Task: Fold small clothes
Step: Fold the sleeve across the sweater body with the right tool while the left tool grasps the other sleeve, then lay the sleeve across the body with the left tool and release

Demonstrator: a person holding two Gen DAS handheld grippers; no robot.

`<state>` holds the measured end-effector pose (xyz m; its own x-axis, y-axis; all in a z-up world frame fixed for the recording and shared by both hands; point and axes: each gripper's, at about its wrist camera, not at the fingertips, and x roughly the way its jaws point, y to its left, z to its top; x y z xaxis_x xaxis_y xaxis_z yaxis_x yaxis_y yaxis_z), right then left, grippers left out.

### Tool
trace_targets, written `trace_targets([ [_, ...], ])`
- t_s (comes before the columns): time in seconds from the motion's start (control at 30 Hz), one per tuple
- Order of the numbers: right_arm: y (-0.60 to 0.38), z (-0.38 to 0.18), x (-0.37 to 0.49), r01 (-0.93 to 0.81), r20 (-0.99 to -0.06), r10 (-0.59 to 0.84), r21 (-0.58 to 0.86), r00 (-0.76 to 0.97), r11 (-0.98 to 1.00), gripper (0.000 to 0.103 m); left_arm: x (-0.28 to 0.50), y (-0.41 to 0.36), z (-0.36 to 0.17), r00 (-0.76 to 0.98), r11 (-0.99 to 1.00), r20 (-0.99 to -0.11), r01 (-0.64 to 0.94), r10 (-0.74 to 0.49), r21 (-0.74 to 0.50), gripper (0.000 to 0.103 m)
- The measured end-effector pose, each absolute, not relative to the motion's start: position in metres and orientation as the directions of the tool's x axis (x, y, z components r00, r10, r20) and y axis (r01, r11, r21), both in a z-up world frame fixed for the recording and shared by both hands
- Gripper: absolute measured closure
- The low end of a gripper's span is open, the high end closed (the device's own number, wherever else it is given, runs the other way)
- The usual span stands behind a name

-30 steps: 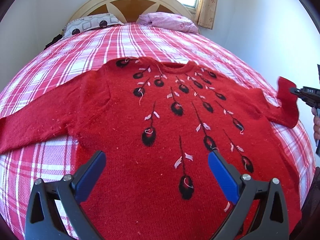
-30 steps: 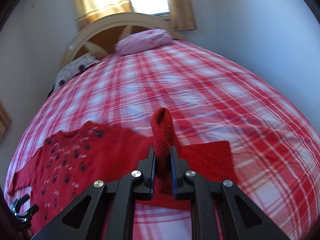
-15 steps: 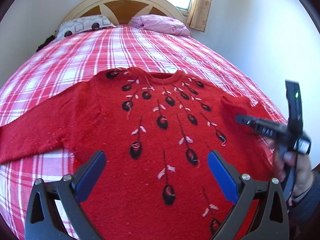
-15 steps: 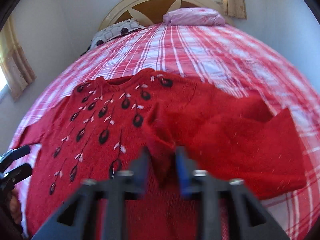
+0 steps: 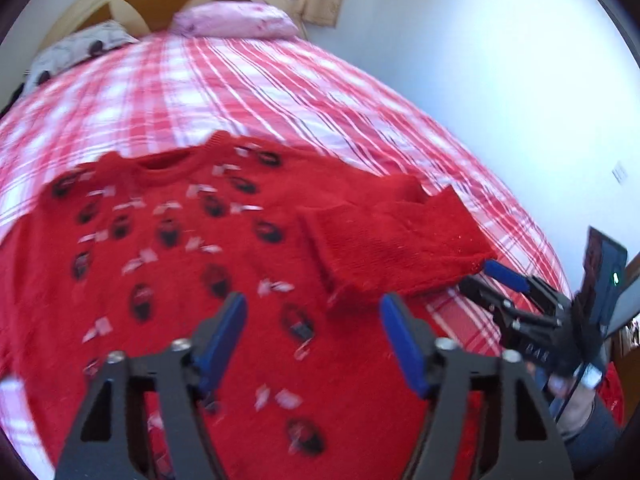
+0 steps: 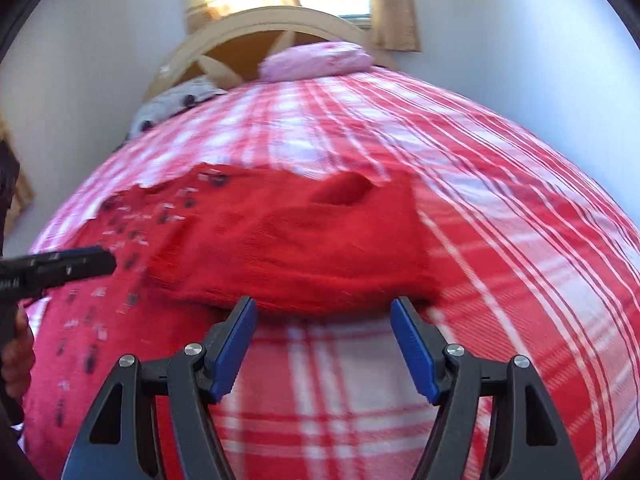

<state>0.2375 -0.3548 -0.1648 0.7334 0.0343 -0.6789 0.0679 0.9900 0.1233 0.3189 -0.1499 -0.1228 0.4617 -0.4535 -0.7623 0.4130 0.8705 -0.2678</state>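
Observation:
A red knit sweater (image 5: 168,280) with black and white drop patterns lies flat on the bed. Its right sleeve (image 5: 392,248) is folded back across itself at the sweater's right side; it also shows in the right wrist view (image 6: 320,248). My left gripper (image 5: 312,320) is open and empty above the sweater's lower front. My right gripper (image 6: 324,320) is open and empty just in front of the folded sleeve's near edge; it shows in the left wrist view (image 5: 484,276) beside the sleeve. The left gripper's finger shows in the right wrist view (image 6: 60,266).
The bed has a red and white plaid cover (image 6: 500,208). A pink pillow (image 5: 236,20) and a patterned pillow (image 5: 72,52) lie by the arched headboard (image 6: 272,28). A white wall (image 5: 480,60) runs along the bed's right side.
My right gripper carried the sleeve end inward over the sweater, opened and let it go, then drew back. My left gripper swung to the right, staying open.

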Motion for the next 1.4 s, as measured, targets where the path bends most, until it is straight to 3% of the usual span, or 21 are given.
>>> trace_targets([
  [0.17,-0.379,-0.171,0.242,0.133,-0.696,0.048,0.203,0.716,0.97,0.033,0.346,-0.185,-0.138,0.442,0.881,-0.799,0.421,-0.408,-0.216,0.036],
  [0.43,-0.379,-0.179,0.242,0.14,-0.705,0.034,0.188,0.708,0.972,0.033,0.362,-0.202,-0.161,0.441,0.9,-0.823,0.397,-0.357,-0.177,0.036],
  [0.53,-0.378,-0.18,0.242,0.143,-0.707,0.023,0.174,0.707,0.974,0.033,0.362,-0.2,-0.16,0.437,0.898,-0.821,0.396,-0.366,-0.19,0.051],
  [0.6,-0.377,-0.18,0.242,0.144,-0.707,0.017,0.168,0.707,0.975,0.033,0.362,-0.198,-0.158,0.43,0.896,-0.822,0.396,-0.374,-0.2,0.081],
  [0.67,-0.376,-0.18,0.241,0.146,-0.706,0.008,0.158,0.708,0.977,0.033,0.363,-0.195,-0.157,0.415,0.889,-0.818,0.395,-0.397,-0.231,0.09],
  [1.1,-0.372,-0.179,0.239,0.157,-0.704,-0.02,0.131,0.71,0.979,0.032,0.363,-0.163,-0.123,0.465,0.883,-0.762,0.357,-0.451,-0.304,0.093],
  [1.4,-0.37,-0.179,0.24,0.155,-0.706,-0.026,0.119,0.707,0.981,0.031,0.368,-0.112,-0.095,0.534,0.906,-0.736,0.307,-0.417,-0.29,0.093],
])
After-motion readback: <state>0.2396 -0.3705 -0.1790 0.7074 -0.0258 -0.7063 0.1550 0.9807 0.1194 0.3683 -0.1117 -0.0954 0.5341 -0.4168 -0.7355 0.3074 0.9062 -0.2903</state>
